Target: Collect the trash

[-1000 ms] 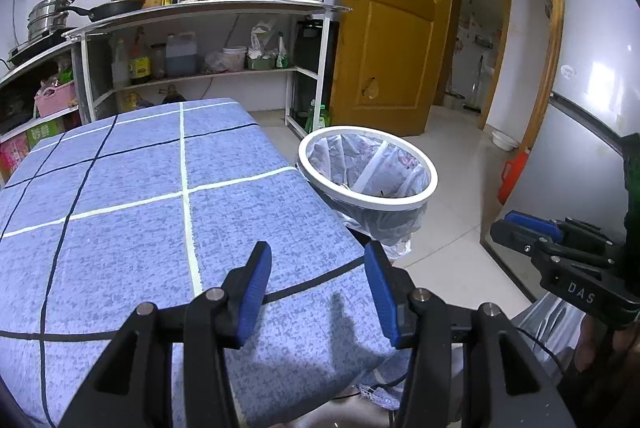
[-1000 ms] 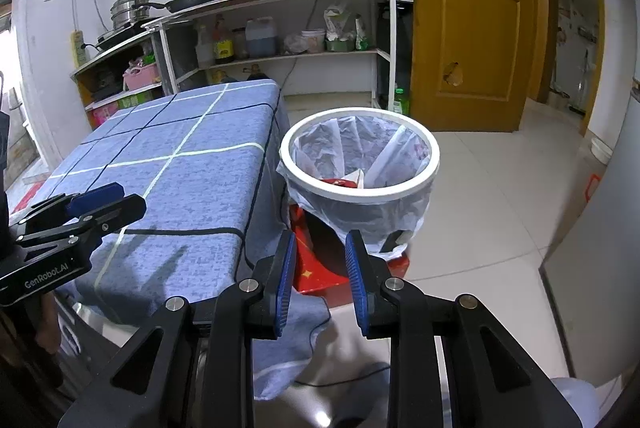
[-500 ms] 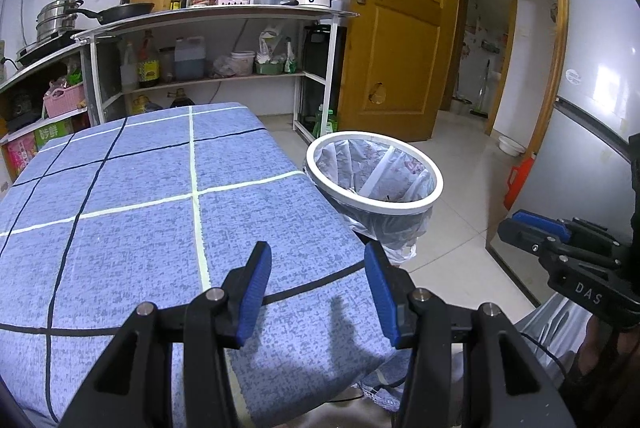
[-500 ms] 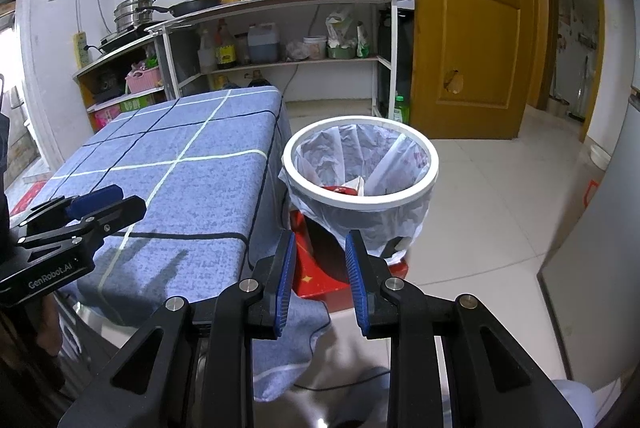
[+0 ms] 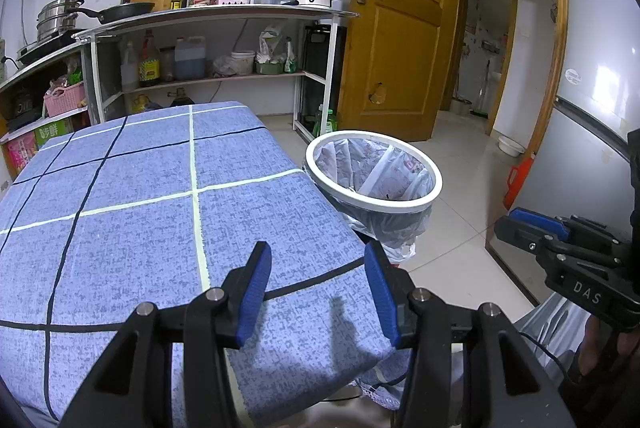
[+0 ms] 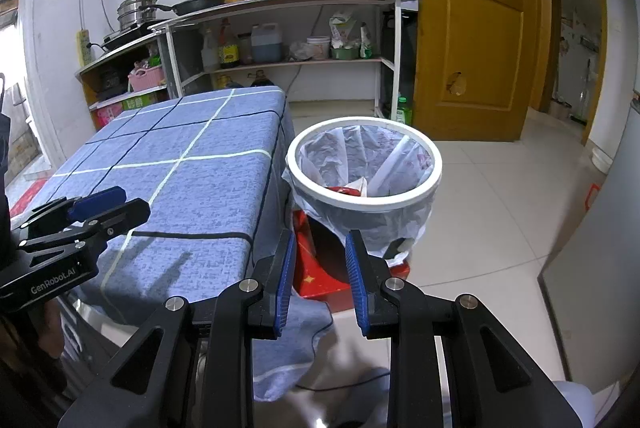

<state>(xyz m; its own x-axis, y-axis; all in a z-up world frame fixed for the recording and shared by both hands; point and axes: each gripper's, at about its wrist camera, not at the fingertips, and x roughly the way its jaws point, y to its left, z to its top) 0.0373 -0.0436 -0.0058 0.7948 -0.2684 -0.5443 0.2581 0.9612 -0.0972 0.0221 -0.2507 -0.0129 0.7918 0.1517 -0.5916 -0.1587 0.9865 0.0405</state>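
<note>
A white-rimmed trash bin (image 5: 400, 205) (image 6: 362, 205) lined with a clear bag stands on the floor by the table's right edge. Something red and a crumpled white piece (image 6: 348, 189) lie inside it. My left gripper (image 5: 317, 248) hovers over the near corner of the blue checked tablecloth (image 5: 140, 212), open, with nothing between its blue pads. My right gripper (image 6: 321, 236) hangs in front of the bin and lower than its rim, open with a narrower gap that is also bare. Each gripper shows in the other's view, the right gripper (image 5: 532, 224) at the right edge and the left gripper (image 6: 100, 204) over the cloth.
A red box (image 6: 320, 270) sits on the floor under the bin. A metal shelf unit (image 5: 216, 14) with pans, bottles and a kettle lines the back wall. A wooden door (image 5: 400, 28) stands beyond the bin. A grey fridge (image 6: 600, 248) bounds the tiled floor on the right.
</note>
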